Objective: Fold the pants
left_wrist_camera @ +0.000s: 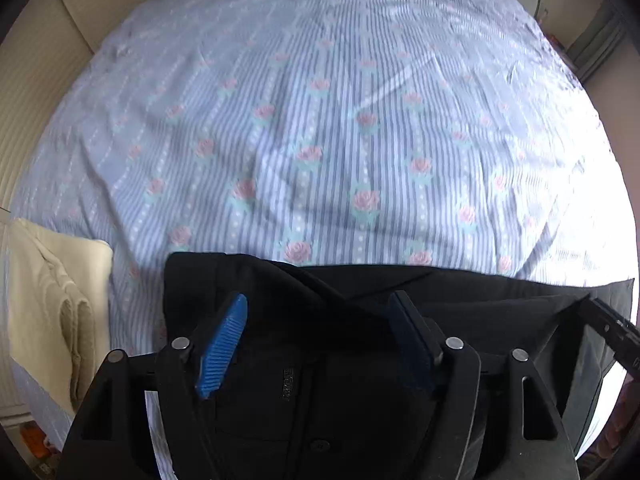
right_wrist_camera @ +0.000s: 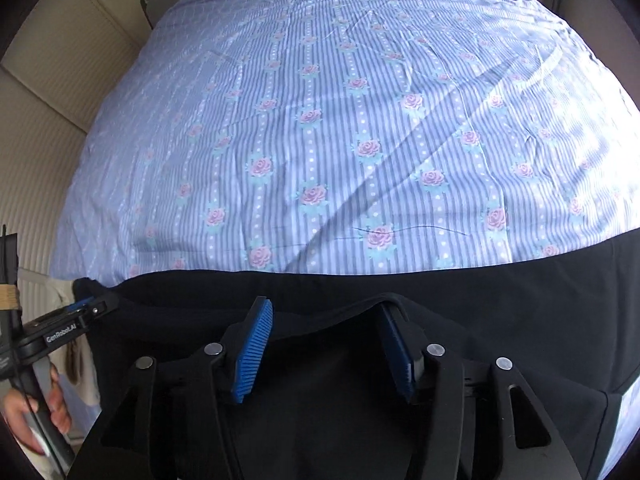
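Black pants (left_wrist_camera: 224, 276) lie flat along the near edge of a bed, and their waist end with a small label sits under my left gripper (left_wrist_camera: 318, 300). Its blue pads stand wide apart over the cloth, pressing nothing, so it is open. A raised fold runs up between them. In the right wrist view the pants (right_wrist_camera: 500, 320) stretch across the frame. My right gripper (right_wrist_camera: 325, 304) is open too, and a ridge of black cloth touches the tip of its right pad (right_wrist_camera: 394, 344). The left gripper (right_wrist_camera: 76, 312) shows at the left edge there.
The striped blue bed sheet (left_wrist_camera: 320, 120) with pink roses fills the far area. A folded cream garment (left_wrist_camera: 52, 292) lies to the left of the pants. Beige padded panels (right_wrist_camera: 52, 80) line the left side. A person's hand (right_wrist_camera: 52, 404) grips the left tool's handle.
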Demonstrator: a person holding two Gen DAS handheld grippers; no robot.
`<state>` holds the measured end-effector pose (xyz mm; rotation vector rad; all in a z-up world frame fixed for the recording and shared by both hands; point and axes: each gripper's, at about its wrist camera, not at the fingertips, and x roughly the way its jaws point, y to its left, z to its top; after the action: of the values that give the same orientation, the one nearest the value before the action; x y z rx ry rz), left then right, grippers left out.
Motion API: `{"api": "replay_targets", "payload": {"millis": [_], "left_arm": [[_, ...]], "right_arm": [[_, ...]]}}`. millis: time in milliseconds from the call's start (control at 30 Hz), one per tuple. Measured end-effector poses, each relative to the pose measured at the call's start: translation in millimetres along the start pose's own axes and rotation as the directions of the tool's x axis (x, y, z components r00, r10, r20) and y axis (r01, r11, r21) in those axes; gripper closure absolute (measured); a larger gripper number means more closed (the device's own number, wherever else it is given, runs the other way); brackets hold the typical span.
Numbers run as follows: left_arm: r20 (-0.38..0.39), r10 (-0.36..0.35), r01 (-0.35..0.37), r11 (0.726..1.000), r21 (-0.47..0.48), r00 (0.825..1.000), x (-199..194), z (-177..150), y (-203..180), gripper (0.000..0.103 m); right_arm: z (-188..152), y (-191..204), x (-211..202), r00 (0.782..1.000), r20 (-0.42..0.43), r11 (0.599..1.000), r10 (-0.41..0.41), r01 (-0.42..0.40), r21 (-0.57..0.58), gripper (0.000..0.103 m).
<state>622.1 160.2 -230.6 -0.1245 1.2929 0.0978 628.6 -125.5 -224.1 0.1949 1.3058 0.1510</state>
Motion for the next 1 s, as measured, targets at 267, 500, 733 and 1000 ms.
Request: {"api": "replay_targets", "payload": {"millis": [267, 500, 733, 1000], "left_arm": [[0.072, -0.141, 0.123, 0.969, 0.214, 0.987, -86, -54, -34, 0.03], [0.107, -0.337, 0.256, 0.854, 0.452, 0.935, -177, -139, -89, 0.02], [0.043, -0.445, 0.325, 0.714, 0.62, 0.894, -210, -232, -163, 0.02], [-0.08, -0.425, 0.396, 0.735, 0.551, 0.902, -178, -317, -257, 0.02]], "right_arm": [[-44, 22, -87, 0.99, 0.132, 0.996, 0.051, -0.042, -0.072, 0.044], [-130, 6, -191, 0.964, 0.267, 1.0, 0.006, -0.003, -0.012, 0.035], [-233, -56, -260, 0.936, 0.314, 0.976, -0.156, 0.097, 0.195, 0.034], [-331, -170, -279, 0.939, 0.239, 0.924, -0.246, 0.153, 0.35, 0.034]]}}
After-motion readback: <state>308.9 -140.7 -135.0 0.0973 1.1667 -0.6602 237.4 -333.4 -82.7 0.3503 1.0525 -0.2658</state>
